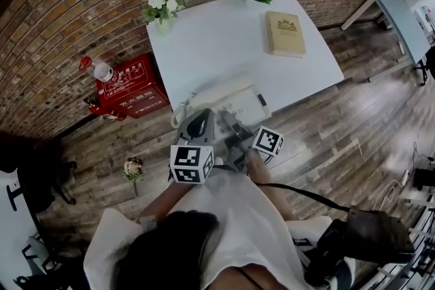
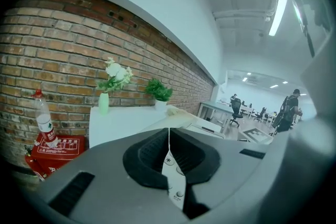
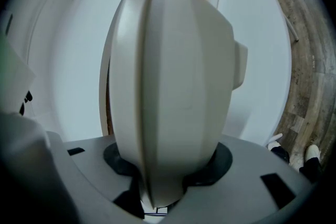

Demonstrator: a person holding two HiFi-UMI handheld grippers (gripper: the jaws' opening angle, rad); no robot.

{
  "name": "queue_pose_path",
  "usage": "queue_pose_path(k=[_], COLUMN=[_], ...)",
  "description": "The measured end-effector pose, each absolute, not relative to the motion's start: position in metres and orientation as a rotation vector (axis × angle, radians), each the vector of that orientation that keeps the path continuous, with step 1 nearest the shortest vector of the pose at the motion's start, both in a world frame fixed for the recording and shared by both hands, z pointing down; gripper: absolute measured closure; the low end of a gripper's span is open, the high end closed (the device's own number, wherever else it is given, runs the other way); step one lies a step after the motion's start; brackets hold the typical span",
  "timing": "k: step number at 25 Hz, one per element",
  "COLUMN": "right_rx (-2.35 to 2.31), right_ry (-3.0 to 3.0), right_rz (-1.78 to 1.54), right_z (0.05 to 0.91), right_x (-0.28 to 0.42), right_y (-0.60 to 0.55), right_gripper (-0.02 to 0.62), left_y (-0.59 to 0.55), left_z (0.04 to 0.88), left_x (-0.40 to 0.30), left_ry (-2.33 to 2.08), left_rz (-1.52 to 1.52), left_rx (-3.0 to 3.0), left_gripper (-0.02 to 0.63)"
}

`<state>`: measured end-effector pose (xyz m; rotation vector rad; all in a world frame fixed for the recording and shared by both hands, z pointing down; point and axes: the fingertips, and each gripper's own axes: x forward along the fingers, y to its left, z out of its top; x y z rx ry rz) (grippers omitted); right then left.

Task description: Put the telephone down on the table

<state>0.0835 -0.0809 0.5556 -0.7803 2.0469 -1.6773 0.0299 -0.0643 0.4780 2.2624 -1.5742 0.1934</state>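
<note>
Head view has the white bench (image 1: 224,44) as the biggest thing, set against a brick wall. The cream telephone (image 1: 228,100) sits at its near edge, directly in front of the person. Whether its base already rests on the top or hangs just over it cannot be told. A tan book (image 1: 284,32) lies well apart at the far right, so the middle of the bench is free.

The right tool (image 3: 168,165) is clamped on the telephone. Its jaws stand well apart on either side of the cream body, which fills most of the right gripper view. The left tool (image 2: 169,149) has its jaws drawn in to a narrow slit. Through the slit show white keys (image 2: 173,165), one with a star. Nothing is visibly pinched there, so it seems to hover over the keypad, not to carry anything.

The step in hand looks like the set-down itself. To do it well, keep the right tool level so the base meets the top flat, not corner first. Carry the telephone a little farther in from the near edge, so that none of it overhangs. Ease the jaws apart only once the whole base bears on the bench. The left tool can steady the top while the right lets go.
</note>
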Motion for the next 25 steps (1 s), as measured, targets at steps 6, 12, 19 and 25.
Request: queue_pose_path(k=[6,12,19,25], right_rx=[-0.792,-0.819,-0.846,-0.863], right_ry=[2.036,2.039,2.019,2.025], right_rz=[-1.674,-1.670,-1.693,-1.682], right_z=[0.557,0.556,0.557,0.557], right_x=[0.073,0.066,0.056,0.046], right_y=[-0.095,-0.109,-0.119,-0.133], right_gripper=[0.385,0.385,0.385,0.385], left_y=[-0.078,-0.091,-0.106,-0.119], left_z=[0.479,0.485,0.488,0.487], left_x=[0.018,0.009,-0.004,-0.013], left_ry=[-1.561,-1.525,-1.500,-1.488], left_rz=[0.209,0.226,0.232,0.226], left_rx=[2.260,2.258,2.257,2.272], left_gripper=[0.575,0.575,0.575,0.575])
